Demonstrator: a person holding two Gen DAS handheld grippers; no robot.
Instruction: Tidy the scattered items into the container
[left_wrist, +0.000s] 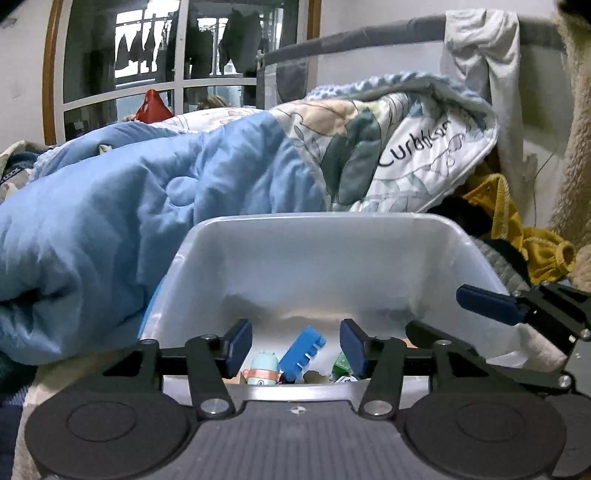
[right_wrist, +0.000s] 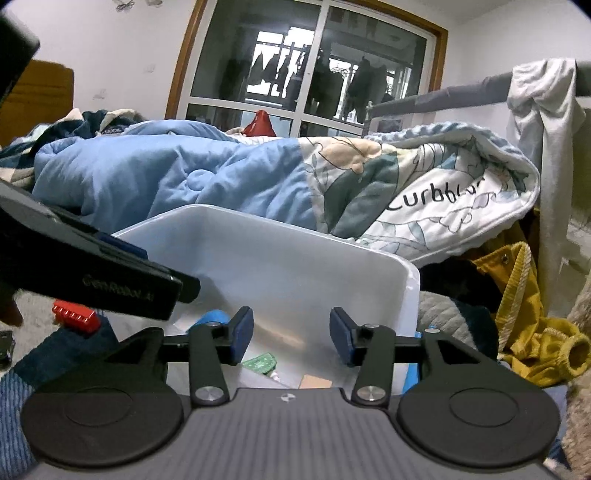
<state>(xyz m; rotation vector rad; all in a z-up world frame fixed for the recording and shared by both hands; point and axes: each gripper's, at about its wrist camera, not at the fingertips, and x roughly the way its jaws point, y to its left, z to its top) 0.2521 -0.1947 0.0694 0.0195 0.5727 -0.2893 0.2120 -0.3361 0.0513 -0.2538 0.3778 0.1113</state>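
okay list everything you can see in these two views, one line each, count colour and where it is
container: one, translucent white, on the bed in front of both grippers
blue block: one, blue, inside container
toy figure: one, pale blue with pink band, inside container
green piece: one, green dotted, inside container
red block: one, red, outside container, at its left in the right wrist view
quilt: one, blue and floral, behind container
yellow garment: one, mustard, right of container
left gripper: open, empty, over container
right gripper: open, empty, over container
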